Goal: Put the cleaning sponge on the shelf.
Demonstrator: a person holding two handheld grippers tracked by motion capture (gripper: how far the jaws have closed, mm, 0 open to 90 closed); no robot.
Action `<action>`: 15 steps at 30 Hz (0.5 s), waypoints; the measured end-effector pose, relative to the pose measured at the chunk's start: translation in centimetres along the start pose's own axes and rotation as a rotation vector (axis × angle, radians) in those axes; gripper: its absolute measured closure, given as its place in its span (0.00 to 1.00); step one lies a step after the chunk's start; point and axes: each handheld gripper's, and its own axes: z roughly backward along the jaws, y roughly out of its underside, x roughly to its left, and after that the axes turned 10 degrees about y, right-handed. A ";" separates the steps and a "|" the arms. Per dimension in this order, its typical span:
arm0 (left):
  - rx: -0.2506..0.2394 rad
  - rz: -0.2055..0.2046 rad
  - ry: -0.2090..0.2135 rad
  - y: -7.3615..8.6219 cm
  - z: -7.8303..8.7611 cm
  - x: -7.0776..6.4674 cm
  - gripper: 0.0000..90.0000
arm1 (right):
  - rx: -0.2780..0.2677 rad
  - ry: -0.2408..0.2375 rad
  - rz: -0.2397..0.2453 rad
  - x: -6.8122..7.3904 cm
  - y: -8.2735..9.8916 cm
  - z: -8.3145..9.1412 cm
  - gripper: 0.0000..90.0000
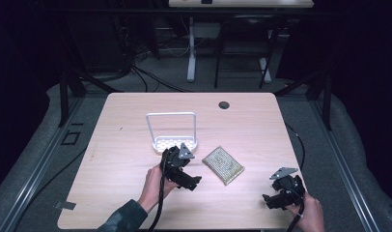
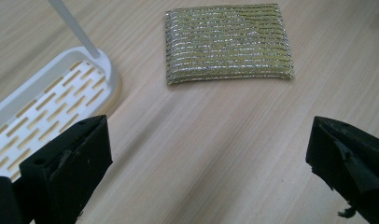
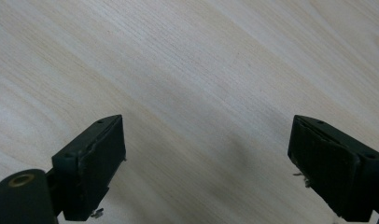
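- The scouring pad lies flat on the table, just beside the white rack — not yet gripped.
- The left gripper is aimed at it, jaws wide and empty.
- The right gripper is held well apart — jaws wide, empty.
- The pick-up, seemingly into the rack, is judged still to be done.

Dark room, wooden table, grey floor

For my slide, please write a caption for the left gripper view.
Open left gripper faces a glittery scouring pad beside a white slotted rack.
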 end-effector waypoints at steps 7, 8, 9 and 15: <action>-0.011 0.006 0.014 -1.3 -0.8 0.1 0.00 | -0.019 0.014 0.005 0.1 0.0 0.3 0.12; -0.011 0.006 0.014 -1.3 -0.8 0.1 0.00 | -0.019 0.014 0.005 0.1 0.0 0.3 0.12; -0.012 0.006 0.016 -1.5 -1.0 0.1 0.00 | -0.016 0.012 0.008 0.1 -0.1 0.3 0.12; -0.015 0.008 0.027 -2.6 -2.3 0.1 0.00 | -0.013 0.014 0.017 0.2 0.0 0.3 0.12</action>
